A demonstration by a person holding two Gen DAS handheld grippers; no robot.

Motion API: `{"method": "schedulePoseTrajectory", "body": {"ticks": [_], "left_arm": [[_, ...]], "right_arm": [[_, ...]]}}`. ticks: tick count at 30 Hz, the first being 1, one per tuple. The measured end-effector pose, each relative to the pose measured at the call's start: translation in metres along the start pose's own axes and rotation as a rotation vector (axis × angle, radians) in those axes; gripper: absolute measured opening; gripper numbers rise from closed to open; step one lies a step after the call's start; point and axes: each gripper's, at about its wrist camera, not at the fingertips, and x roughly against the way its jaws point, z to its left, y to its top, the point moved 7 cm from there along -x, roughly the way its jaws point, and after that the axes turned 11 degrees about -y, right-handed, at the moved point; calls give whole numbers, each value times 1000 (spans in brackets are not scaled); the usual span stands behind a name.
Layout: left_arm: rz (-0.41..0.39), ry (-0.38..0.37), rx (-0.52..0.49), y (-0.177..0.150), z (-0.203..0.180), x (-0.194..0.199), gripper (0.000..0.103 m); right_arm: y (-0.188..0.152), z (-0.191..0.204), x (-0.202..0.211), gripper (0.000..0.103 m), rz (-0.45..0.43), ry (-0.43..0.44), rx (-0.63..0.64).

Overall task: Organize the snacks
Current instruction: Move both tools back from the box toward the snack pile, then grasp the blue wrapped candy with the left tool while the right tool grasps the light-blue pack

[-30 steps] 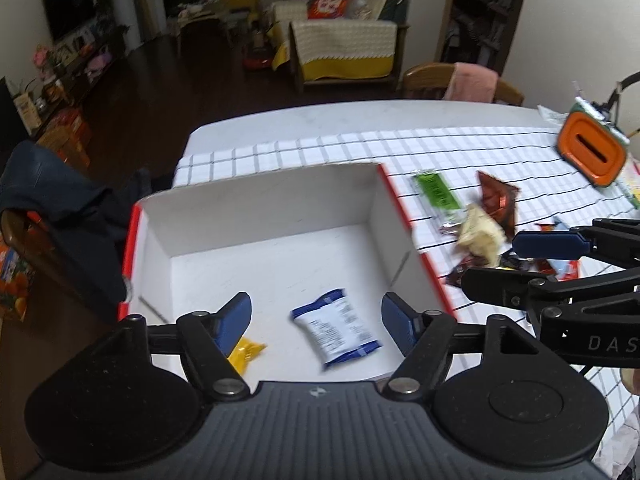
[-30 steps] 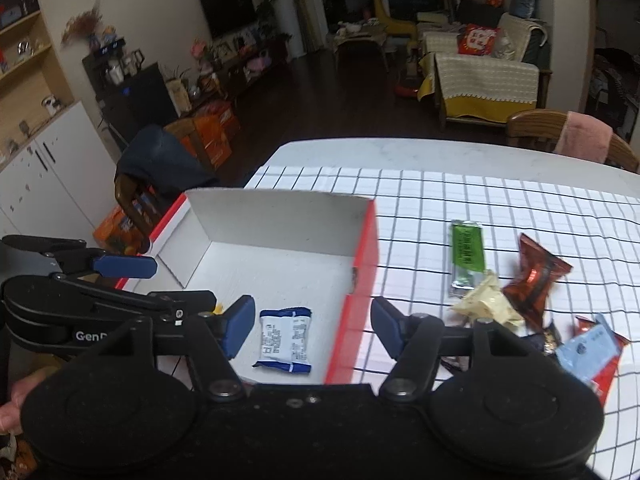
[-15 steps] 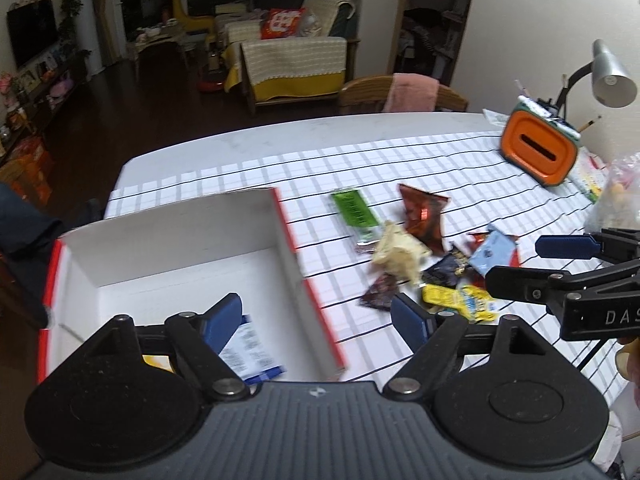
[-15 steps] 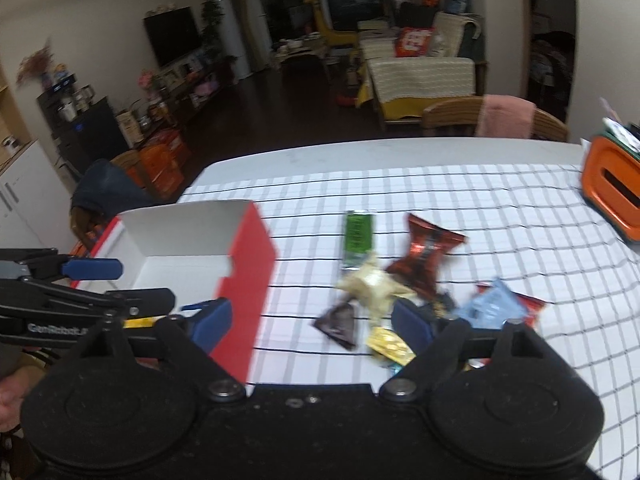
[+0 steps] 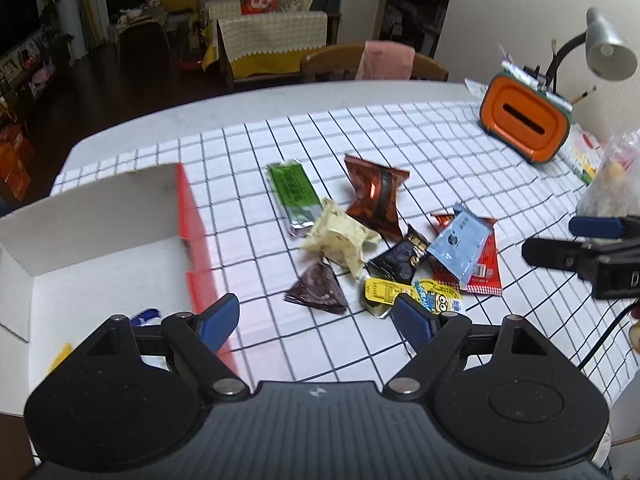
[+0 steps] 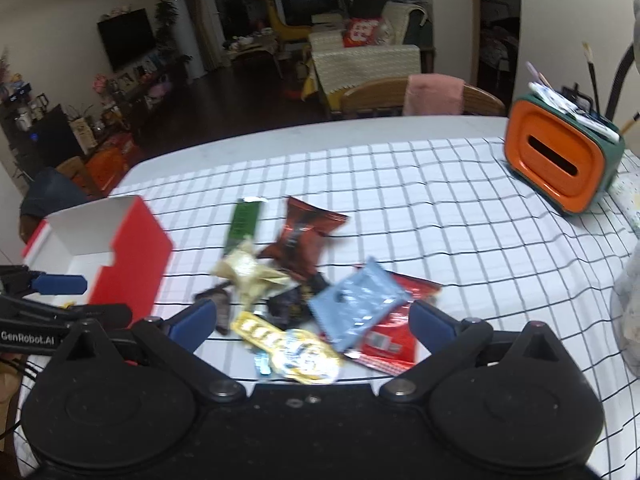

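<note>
Now both grippers hang over the snack pile. The right gripper (image 6: 312, 320) has just been opening, jaws wide and empty above the yellow packet (image 6: 288, 346); the left gripper (image 5: 316, 322) is also released, empty. Both have swung away from the box (image 5: 100, 240), which holds what looks like two packets. Next pick is probably from the pile (image 5: 384, 240).
</note>
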Motion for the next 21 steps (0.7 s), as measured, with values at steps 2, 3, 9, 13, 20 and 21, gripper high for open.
{"method": "schedulePoseTrajectory", "body": {"ticks": [2, 3, 9, 13, 20, 21], "left_arm": [[17, 6, -7, -3, -7, -13, 85], [27, 8, -10, -5, -10, -18, 84], [77, 6, -16, -18, -31, -52, 84], [107, 25, -2, -23, -37, -72, 84], [143, 53, 40, -28, -35, -94, 84], [147, 56, 44, -29, -35, -96, 84]], "right_arm": [[0, -11, -12, 103, 17, -9, -6], [0, -16, -16, 103, 23, -11, -8], [-3, -33, -42, 102, 59, -29, 6], [-6, -33, -61, 100, 90, -28, 19], [-9, -22, -92, 96, 144, -34, 2], [-8, -21, -97, 95, 152, -36, -7]]}}
